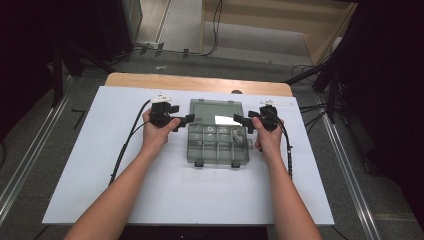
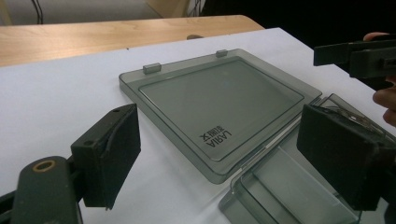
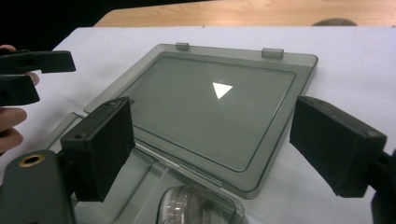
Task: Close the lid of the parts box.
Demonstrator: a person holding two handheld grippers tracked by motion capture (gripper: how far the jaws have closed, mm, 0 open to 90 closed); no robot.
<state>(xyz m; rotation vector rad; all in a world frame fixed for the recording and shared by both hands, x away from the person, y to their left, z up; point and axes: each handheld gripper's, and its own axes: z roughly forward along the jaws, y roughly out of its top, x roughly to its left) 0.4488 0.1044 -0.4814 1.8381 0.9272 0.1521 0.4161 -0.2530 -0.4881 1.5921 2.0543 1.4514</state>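
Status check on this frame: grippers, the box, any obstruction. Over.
Left gripper and right gripper open, empty, one at each side of the hinge. Grey organizer box open, lid flat on the table. Nothing in the way.

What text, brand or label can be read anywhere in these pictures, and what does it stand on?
"LARIA": raised letters, seen upside down in the left gripper view, on the smoky grey transparent plastic lid of the open compartment box.
Small characters beside that word: too blurred to read.
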